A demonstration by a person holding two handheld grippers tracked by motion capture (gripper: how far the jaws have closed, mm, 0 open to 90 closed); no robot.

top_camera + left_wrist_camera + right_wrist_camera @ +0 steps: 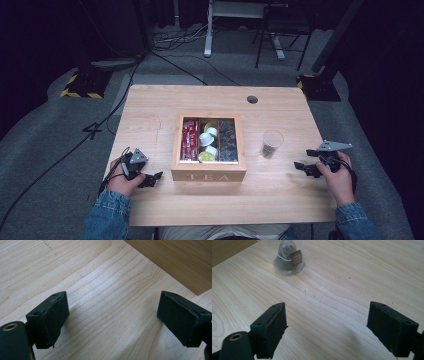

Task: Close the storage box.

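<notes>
While both my hands rest low at the near edge of the table [150, 105], nothing is in either tool. Left gripper [152, 178] sits just left of the wooden tea box [208, 171], jaws spread wide over bare wood, empty; in the left gripper view a corner of the tea box [175, 262] is ahead to the right, not touched. Right gripper [302, 167] is right of the clear cup [272, 143], jaws also wide apart, empty; the right gripper view has the cup [288, 260] ahead and well apart from the pads. Cup stands upright between box and right hand, dark stuff in its bottom with a small brown tag, looks like a tea bag, can't confirm. Box is open: red packets in the left compartment, white creamer-type pods in the middle, dark items on the right. My read: either the cup is already loaded and I'm parked, or more items are left to move; no grasp in progress.
</notes>
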